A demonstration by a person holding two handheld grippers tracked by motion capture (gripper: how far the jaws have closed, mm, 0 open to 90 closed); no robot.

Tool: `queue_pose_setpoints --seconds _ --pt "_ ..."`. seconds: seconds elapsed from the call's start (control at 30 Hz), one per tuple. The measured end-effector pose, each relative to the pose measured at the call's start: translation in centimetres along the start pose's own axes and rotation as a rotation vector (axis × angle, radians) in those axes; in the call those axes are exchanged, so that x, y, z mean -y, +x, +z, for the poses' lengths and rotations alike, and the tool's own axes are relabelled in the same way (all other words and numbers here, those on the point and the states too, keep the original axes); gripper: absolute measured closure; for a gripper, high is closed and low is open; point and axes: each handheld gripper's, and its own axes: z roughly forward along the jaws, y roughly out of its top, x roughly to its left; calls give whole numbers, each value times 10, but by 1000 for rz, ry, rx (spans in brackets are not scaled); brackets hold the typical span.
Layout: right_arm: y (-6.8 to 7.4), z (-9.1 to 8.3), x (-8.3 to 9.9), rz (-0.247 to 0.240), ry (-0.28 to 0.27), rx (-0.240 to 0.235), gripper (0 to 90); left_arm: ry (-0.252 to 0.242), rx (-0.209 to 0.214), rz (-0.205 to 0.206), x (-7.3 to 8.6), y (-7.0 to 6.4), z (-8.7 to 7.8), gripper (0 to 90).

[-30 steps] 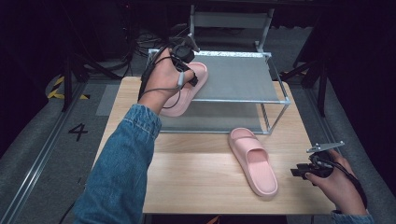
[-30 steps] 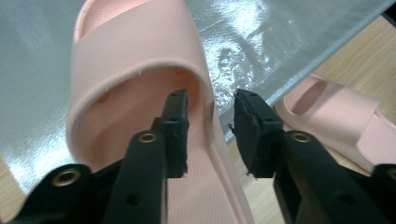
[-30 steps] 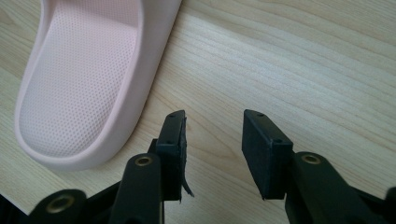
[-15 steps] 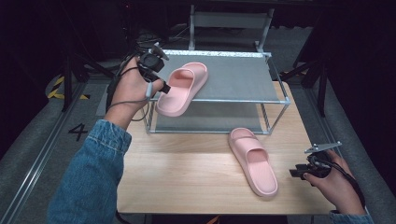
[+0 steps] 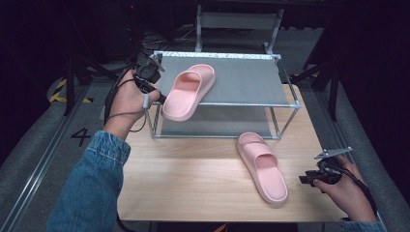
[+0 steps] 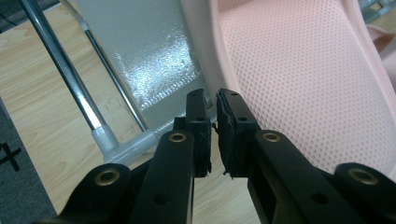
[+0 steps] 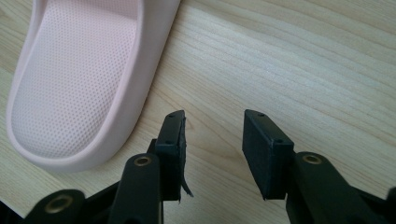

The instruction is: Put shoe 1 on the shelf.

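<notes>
Slippers, half shelved: one pink slipper point(image 5: 188, 90) lies on the rack's point(image 5: 285, 94) grey top shelf, heel hanging over the front edge, while its mate point(image 5: 263, 166) waits on the wooden table point(image 5: 193, 179) in front of the rack. The left gripper point(image 5: 155, 92) sits beside the shelved slipper's heel, jaws nearly shut with only a slit between the pads and nothing caught in them; the slipper's rim runs just past their tips. The right gripper point(image 5: 309, 179) rests low near the table's right edge, jaws parted and empty, close to the second slipper's heel. By the look of it, the first placement is done; the next move calls for closing on the second slipper's soft rim and lifting it to the shelf. Both slippers are moulded foam, the footbed finely dimpled, edges rounded. The rack is chrome tube with matte grey fabric shelves.
</notes>
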Motion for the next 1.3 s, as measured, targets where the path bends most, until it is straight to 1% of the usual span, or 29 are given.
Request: queue_pose_setpoints --seconds 0.03,0.07,0.13,0.23,0.3,0.33,0.5,0.53,0.57,0.6,0.7,0.73,0.77,0.8,0.87,0.97,1.03,1.1,1.23,1.27,1.3 --pt "0 0 0 0 0 1 604 -4 26 10 -1 -2 1 830" --pt "0 0 0 1 -1 0 604 -4 39 10 -1 -4 1 825" --pt "0 0 0 0 0 1 604 -2 48 36 -3 -11 2 820" --pt "0 0 0 -2 2 1 603 -14 91 56 -6 -21 6 809" --pt "0 0 0 -3 4 0 603 -14 95 80 -9 -29 7 798" --pt "0 0 0 -2 1 0 603 -16 89 88 -10 -32 7 793" --pt "-1 -2 1 -2 1 2 603 -25 87 106 -9 -38 1 758" --pt "-2 -1 1 1 1 2 603 -27 101 102 -7 -40 -2 758" --pt "-2 -1 1 4 -2 2 603 -25 130 106 -3 -43 -9 755" --pt "-2 -1 1 1 2 -3 603 -23 150 111 0 -46 -12 755" --pt "-1 1 1 -2 3 -1 603 3 178 137 8 -55 -16 759" --pt "0 1 1 -2 3 -1 603 22 184 158 10 -61 -17 761" --pt "0 1 1 -2 3 -1 603 22 184 158 10 -61 -17 761" --pt "0 1 0 -5 7 -3 603 38 197 171 13 -67 -17 761" --pt "1 0 0 -6 4 -4 603 66 236 200 17 -78 -16 769" --pt "2 0 0 -8 6 -3 603 99 272 243 20 -94 -11 781" --pt "2 1 0 -6 5 -3 603 114 277 262 21 -101 -7 787" --pt "2 1 0 -8 7 -4 603 127 267 275 21 -105 -2 790" --pt "1 2 1 -4 6 -5 603 131 256 275 19 -106 5 792" --pt "1 2 1 -4 6 -5 603 127 248 277 18 -105 6 793" --pt "1 2 1 -6 7 -4 603 118 232 271 17 -104 7 793"
